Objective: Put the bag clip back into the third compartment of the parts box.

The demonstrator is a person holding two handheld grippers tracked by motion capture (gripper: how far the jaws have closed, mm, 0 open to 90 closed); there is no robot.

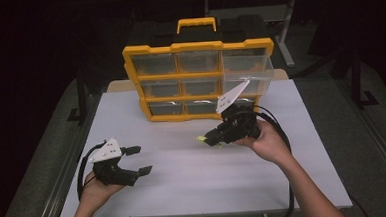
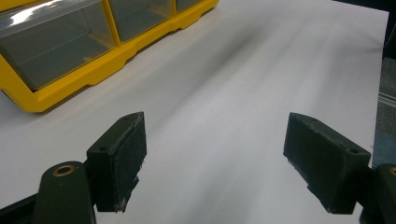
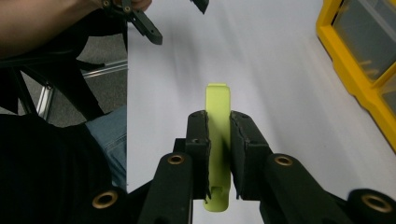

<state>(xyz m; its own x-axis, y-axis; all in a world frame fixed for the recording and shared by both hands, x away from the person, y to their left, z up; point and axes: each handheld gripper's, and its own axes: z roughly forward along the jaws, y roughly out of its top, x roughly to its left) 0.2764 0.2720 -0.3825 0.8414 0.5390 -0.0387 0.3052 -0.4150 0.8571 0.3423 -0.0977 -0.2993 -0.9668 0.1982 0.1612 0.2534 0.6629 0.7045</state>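
A flat lime-green plastic piece (image 3: 218, 140) is clamped between the black pads of my right gripper (image 3: 218, 126); its tip sticks out past the fingertips. In the high view the right gripper (image 1: 210, 137) hovers above the white table (image 1: 194, 178), just in front of the yellow drawer organizer (image 1: 199, 80), with the green piece (image 1: 201, 138) pointing left. My left gripper (image 1: 141, 160) rests near the table's front left with its jaws wide apart and nothing between them. Its pads (image 2: 122, 158) frame bare table (image 2: 233, 93).
The organizer stands upright at the table's back with clear drawers; its right-hand drawers (image 1: 246, 70) are pulled out over the right gripper. Its yellow lower corner (image 2: 70, 84) lies ahead-left of the left gripper. Cables trail from both grippers. The person's lap (image 3: 56, 154) sits beyond the table edge.
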